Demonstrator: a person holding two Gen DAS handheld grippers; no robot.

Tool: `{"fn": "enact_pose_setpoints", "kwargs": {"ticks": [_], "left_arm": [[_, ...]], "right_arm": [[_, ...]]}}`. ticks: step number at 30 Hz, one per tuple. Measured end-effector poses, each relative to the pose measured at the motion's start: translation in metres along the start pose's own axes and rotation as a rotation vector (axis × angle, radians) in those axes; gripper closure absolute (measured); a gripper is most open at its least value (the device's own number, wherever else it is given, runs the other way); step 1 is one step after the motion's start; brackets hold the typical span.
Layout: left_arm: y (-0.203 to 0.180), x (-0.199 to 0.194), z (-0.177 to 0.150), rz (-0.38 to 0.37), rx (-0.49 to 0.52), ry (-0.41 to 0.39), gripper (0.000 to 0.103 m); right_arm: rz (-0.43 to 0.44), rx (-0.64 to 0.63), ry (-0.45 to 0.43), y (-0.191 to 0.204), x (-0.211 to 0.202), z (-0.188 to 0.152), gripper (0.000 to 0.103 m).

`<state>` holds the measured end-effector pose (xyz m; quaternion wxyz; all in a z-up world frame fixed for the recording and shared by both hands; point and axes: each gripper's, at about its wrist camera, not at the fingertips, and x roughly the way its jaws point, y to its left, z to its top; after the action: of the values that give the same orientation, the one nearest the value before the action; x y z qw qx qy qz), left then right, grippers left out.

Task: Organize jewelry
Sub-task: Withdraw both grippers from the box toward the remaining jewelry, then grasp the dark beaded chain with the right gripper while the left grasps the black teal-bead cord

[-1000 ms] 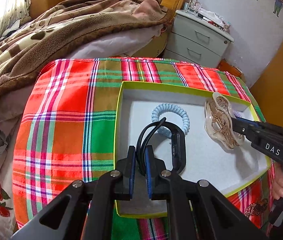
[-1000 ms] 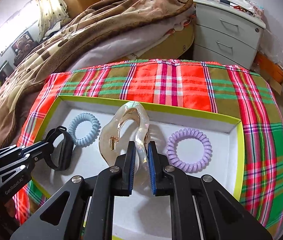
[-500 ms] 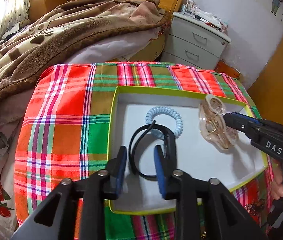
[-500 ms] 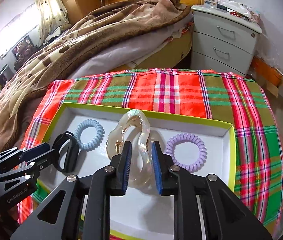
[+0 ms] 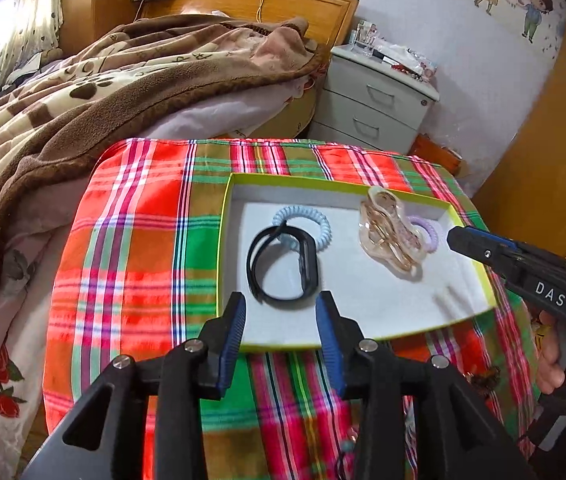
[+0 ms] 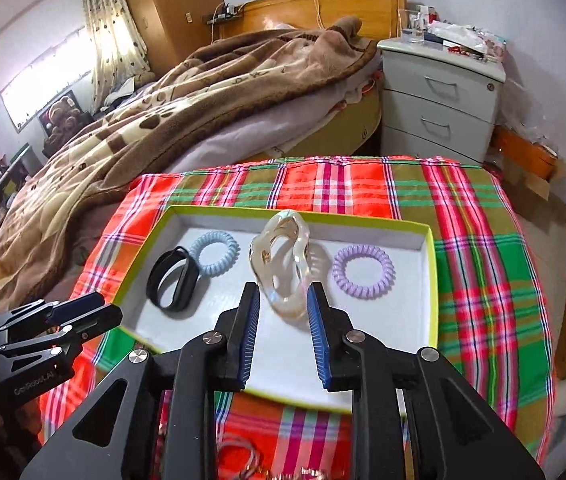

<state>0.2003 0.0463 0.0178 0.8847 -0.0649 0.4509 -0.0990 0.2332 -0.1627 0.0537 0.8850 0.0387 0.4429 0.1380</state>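
Note:
A white tray with a lime-green rim sits on the plaid cloth. In it lie a black wristband, a light blue spiral hair tie, a clear amber hair claw and a purple spiral hair tie. My left gripper is open and empty, just behind the wristband. My right gripper is open and empty, just behind the claw; it also shows in the left wrist view.
The plaid cloth covers a small table beside a bed with a brown blanket. A grey nightstand stands behind. Some small items lie on the cloth in front of the tray, mostly hidden by my grippers.
Both grippers opened and pulled back. The left let go of the black wristband and the right let go of the hair claw; both items now lie in the tray.

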Motion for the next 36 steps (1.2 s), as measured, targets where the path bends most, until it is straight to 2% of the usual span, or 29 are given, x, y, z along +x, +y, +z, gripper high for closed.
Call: {"fn": "enact_pose_setpoints", "kwargs": {"ticks": [6, 14, 20, 22, 29, 31, 36], "left_arm": [[-0.002, -0.016, -0.019, -0.013, 0.002, -0.008, 0.065], [-0.002, -0.023, -0.048, -0.038, 0.002, 0.021, 0.065], [-0.008, -0.023, -0.073, -0.062, 0.012, 0.058, 0.064], [-0.009, -0.022, -0.078, -0.071, 0.008, 0.067, 0.064], [-0.014, -0.02, -0.093, -0.07, 0.021, 0.083, 0.062], [-0.015, -0.018, -0.098, -0.08, 0.024, 0.094, 0.062], [-0.017, -0.014, -0.105, -0.075, 0.024, 0.115, 0.062]], "right_arm": [[0.013, 0.005, -0.016, 0.004, -0.016, -0.023, 0.077], [0.025, 0.047, -0.032, -0.005, -0.037, -0.065, 0.077], [-0.029, 0.104, -0.06, -0.03, -0.057, -0.092, 0.077], [-0.036, 0.126, -0.055, -0.04, -0.061, -0.103, 0.069], [0.008, 0.188, -0.043, -0.053, -0.057, -0.134, 0.065], [0.024, 0.197, -0.036, -0.053, -0.053, -0.138, 0.061], [-0.002, 0.194, -0.016, -0.051, -0.04, -0.138, 0.061]]}}
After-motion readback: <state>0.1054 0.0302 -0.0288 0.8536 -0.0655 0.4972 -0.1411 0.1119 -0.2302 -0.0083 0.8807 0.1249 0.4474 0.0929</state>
